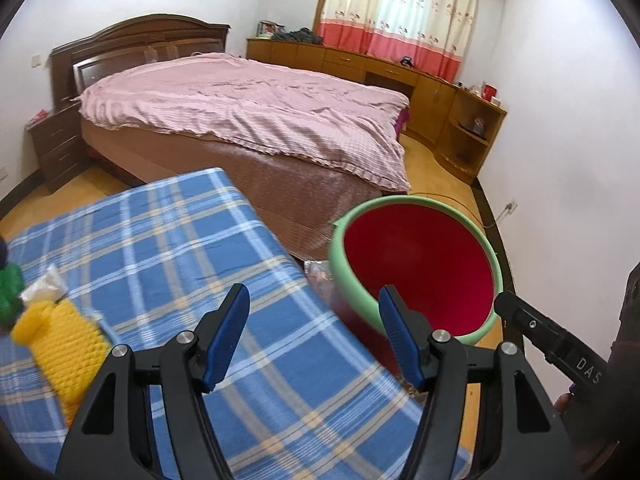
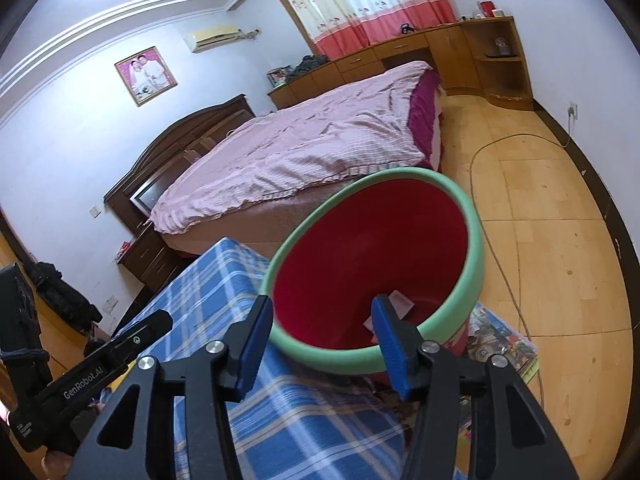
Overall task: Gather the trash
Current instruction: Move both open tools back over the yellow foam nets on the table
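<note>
Both tongs are released and empty: the left gripper [image 1: 312, 332] has its blue pads apart over the checked cloth [image 1: 160, 240], and the right gripper [image 2: 322, 344] hangs with its jaws apart just above the near rim of the bin [image 2: 476, 248], nothing between them.

The bin, red inside with a green rim, stands on the floor to the right of the cloth-covered surface, near the foot of the bed [image 1: 240, 100]. In the right wrist view a piece of paper [image 2: 400, 304] with a pale scrap below it lies low inside, against the near wall, so at least some trash seems to be collected already.

What is left, as I judge it: on the cloth's far left edge sit a yellow knitted thing [image 1: 64, 336], something green [image 1: 10, 288] and a whitish wrapper [image 1: 44, 284] (only the wrapper looks like trash, though blur makes that uncertain). A crinkled clear packet [image 1: 318, 270] lies between cloth and bin, and printed sheets [image 2: 500, 340] lie on the floor under the bin's right side; whether those count I cannot tell.
</note>
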The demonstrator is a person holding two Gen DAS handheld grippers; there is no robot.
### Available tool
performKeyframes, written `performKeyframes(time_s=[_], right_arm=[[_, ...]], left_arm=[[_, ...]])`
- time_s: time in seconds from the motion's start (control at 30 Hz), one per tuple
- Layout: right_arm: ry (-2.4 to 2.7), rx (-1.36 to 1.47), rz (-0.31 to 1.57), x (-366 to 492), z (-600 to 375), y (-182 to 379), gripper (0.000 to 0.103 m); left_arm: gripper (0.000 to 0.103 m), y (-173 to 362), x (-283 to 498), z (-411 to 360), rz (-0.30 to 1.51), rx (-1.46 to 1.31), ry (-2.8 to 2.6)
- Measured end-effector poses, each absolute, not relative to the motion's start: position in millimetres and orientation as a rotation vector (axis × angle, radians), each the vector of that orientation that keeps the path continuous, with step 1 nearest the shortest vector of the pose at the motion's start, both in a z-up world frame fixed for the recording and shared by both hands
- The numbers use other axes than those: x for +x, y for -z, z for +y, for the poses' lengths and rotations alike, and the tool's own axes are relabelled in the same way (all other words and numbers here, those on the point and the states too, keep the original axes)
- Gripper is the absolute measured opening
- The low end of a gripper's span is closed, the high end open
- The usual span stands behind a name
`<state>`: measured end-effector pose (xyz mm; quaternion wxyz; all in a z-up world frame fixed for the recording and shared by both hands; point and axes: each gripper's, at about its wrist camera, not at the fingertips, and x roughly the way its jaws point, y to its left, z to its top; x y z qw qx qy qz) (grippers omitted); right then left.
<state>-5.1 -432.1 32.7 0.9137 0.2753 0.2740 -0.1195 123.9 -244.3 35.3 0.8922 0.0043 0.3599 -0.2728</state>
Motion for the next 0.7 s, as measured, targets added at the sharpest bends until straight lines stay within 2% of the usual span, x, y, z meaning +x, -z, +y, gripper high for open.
performKeyframes(time_s=[0.7], right_arm=[[0.078,0.509,0.623,18,-345,-44,0.067]], left_arm=[[0.067,-42,125,-127,0.738,-0.059,0.355]])
